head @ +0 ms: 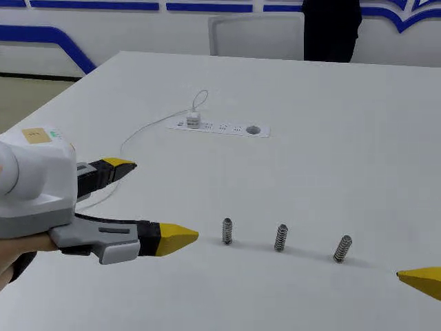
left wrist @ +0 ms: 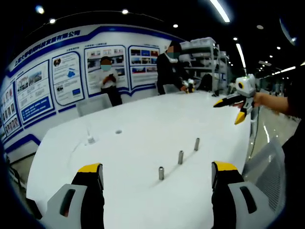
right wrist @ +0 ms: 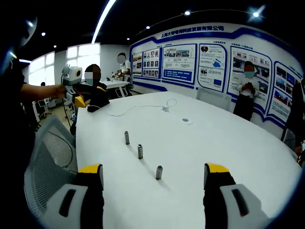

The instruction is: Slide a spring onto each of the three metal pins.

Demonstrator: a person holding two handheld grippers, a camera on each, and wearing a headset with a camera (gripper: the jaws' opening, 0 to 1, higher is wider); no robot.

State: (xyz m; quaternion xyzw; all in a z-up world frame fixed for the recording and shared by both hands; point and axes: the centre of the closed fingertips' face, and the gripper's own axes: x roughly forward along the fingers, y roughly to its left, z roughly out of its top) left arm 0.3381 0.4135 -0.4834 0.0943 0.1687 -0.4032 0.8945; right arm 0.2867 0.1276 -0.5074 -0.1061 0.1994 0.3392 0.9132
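1. White table (head: 331, 103) carries everything. Its top is bare all around the row, and a power strip (head: 220, 128) lies well behind, toward the far edge.
2. Left gripper (head: 165, 200) hovers left of the row with its yellow-tipped jaws spread wide, holding nothing. Its lower tip points at the left spring (head: 227, 231) and stops just short of it.
3. Left spring, middle spring (head: 280, 237) and right spring (head: 342, 248) stand on end in a spaced row near the table's near edge. Their long axes are vertical, though the right one looks slightly tilted. Any pin inside them is too small to tell.
4. Right gripper (right wrist: 153, 168) sits off the row's right end, jaws wide apart and empty.
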